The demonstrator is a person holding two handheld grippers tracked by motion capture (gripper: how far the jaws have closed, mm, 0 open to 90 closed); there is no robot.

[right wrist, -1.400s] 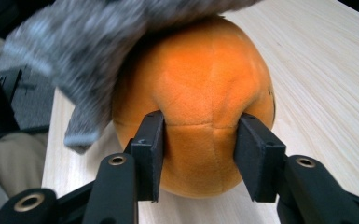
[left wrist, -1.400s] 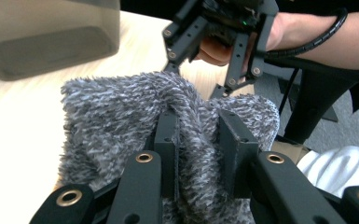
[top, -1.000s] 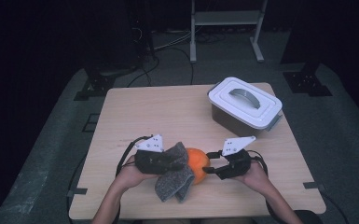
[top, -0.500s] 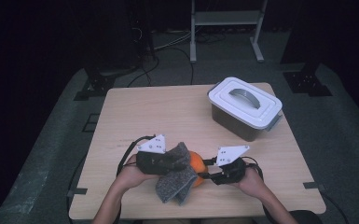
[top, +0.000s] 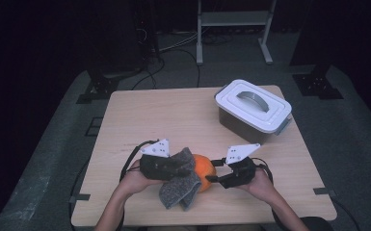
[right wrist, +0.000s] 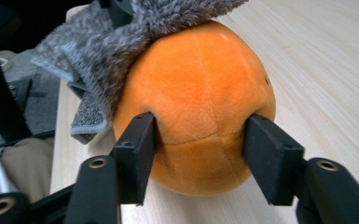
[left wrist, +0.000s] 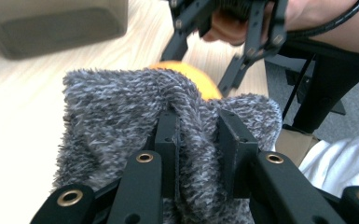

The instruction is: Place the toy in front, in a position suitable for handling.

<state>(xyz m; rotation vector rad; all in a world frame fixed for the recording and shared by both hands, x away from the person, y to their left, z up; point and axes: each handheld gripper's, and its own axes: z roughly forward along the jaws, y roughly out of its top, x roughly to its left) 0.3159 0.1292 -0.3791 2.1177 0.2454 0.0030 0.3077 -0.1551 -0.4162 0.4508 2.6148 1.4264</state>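
The orange plush ball [right wrist: 196,107] sits on the counter [top: 173,115] near its front edge, and everything else is placed here from that ball. A grey fuzzy cloth [left wrist: 121,107] is draped over the ball's top and the side toward the left hand-held gripper [top: 176,168], with the rest of it hanging down onto the counter in front of the ball. The left hand-held gripper is pressed together on a fold of that cloth, right beside the ball. On the ball's other side the right hand-held gripper [right wrist: 196,149] has its two pads against the ball's flanks, denting the plush a little, so it is pinching the ball and steadying it.

The work looks like wiping or wrapping the ball with the cloth. By this reading it is underway: the cloth is grasped and laid on the ball, and the ball is held. Much of the orange surface facing the right hand-held gripper is uncovered, so more passes or more covering appear to remain. Well behind the ball, toward the counter's far right, a lidded white-topped box [top: 253,108] stands shut and untouched.

Against the earlier frames, ball, cloth and box lie where they did and both hands have kept their places. The right hand-held gripper's jaws have just been opening somewhat with the ball between them; the left one's grip on the cloth is unchanged.
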